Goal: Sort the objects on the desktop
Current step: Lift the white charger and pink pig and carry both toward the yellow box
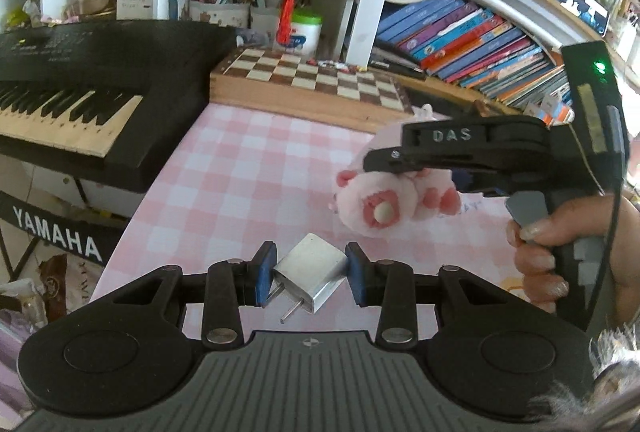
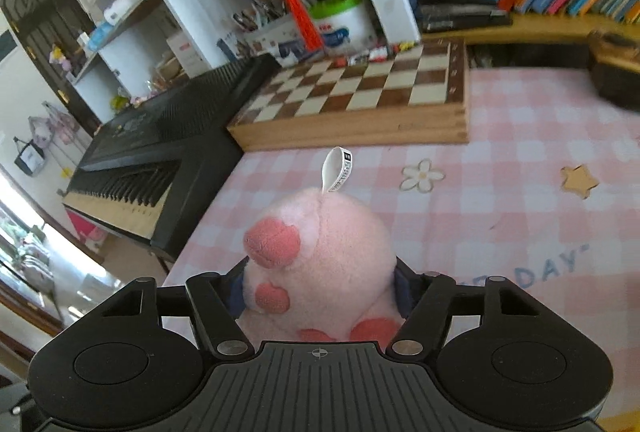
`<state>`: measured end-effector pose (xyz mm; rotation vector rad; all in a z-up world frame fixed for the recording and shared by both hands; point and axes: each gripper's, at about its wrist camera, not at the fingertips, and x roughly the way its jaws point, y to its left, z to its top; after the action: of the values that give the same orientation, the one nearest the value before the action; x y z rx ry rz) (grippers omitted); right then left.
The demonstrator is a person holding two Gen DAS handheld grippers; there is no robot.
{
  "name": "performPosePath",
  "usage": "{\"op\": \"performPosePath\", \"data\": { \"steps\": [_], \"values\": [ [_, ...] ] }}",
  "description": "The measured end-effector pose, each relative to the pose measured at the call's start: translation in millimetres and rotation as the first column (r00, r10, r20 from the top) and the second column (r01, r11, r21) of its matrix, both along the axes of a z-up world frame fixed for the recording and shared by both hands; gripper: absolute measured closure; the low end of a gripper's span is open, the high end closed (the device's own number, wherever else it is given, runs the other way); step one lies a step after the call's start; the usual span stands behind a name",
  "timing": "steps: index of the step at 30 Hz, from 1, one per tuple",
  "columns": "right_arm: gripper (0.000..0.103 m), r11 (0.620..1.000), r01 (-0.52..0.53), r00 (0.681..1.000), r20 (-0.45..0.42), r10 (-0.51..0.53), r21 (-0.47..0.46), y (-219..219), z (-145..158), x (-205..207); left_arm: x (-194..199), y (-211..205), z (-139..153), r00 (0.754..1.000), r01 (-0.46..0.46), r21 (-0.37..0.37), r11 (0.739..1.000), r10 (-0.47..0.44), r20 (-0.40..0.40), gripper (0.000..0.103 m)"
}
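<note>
So the left tongs [image 1: 310, 278] are clamped on a little silver-white plug adapter [image 1: 310, 274], blue pads pressing on both sides of it. It's a small boxy charger block with two metal prongs sticking out toward the camera, sitting at dead center of the left wrist view, held up over the table [image 1: 224, 168] with its pink-and-white checked cloth.

The right tongs [image 2: 320, 284] are squeezed onto a pink plush toy [image 2: 320, 252]. It's round and fuzzy with darker pink patches and a white tag [image 2: 340, 168] poking out of the top at 12 o'clock. From the left camera you can see the same plush at about 2 o'clock, hanging under the black gripper body, with a hand wrapped around the handle.

Count: one adapter, one plush, one chessboard [image 1: 316, 72] at 12 o'clock at the back of the table, and one Yamaha keyboard [image 1: 80, 96] off at 10 o'clock.

Containers: pen holders [image 1: 224, 6] behind the chessboard are stuffed with brushes and pens, next to a white tub with a green lid [image 1: 306, 32]. The shelf at 2 o'clock is packed with books [image 1: 468, 40].
</note>
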<state>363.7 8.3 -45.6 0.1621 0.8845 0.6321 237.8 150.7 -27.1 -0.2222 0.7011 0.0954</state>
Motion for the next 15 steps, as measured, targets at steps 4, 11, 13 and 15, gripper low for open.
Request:
{"op": "performPosePath", "data": {
  "steps": [4, 11, 13, 15],
  "values": [
    [0.035, 1.0, 0.028, 0.999, 0.028, -0.027, -0.005, -8, 11, -8, -4, 0, 7, 1.0, 0.009, -0.012, 1.0, -0.008, 0.027, 0.068],
    [0.034, 0.997, 0.079, 0.992, 0.094, -0.078, -0.002, -24, 34, -31, -21, -1, 21, 0.996, 0.03, -0.031, 0.999, -0.028, 0.08, 0.068],
    [0.034, 0.996, 0.089, 0.989, 0.118, -0.088, -0.004, -29, 41, -39, -26, -1, 25, 0.995, 0.039, -0.033, 0.999, -0.036, 0.095, 0.068],
    [0.034, 0.995, 0.102, 0.985, 0.143, -0.1, -0.009, -32, 48, -48, -30, 0, 29, 0.993, 0.045, -0.037, 0.998, -0.041, 0.108, 0.068]
  ]
}}
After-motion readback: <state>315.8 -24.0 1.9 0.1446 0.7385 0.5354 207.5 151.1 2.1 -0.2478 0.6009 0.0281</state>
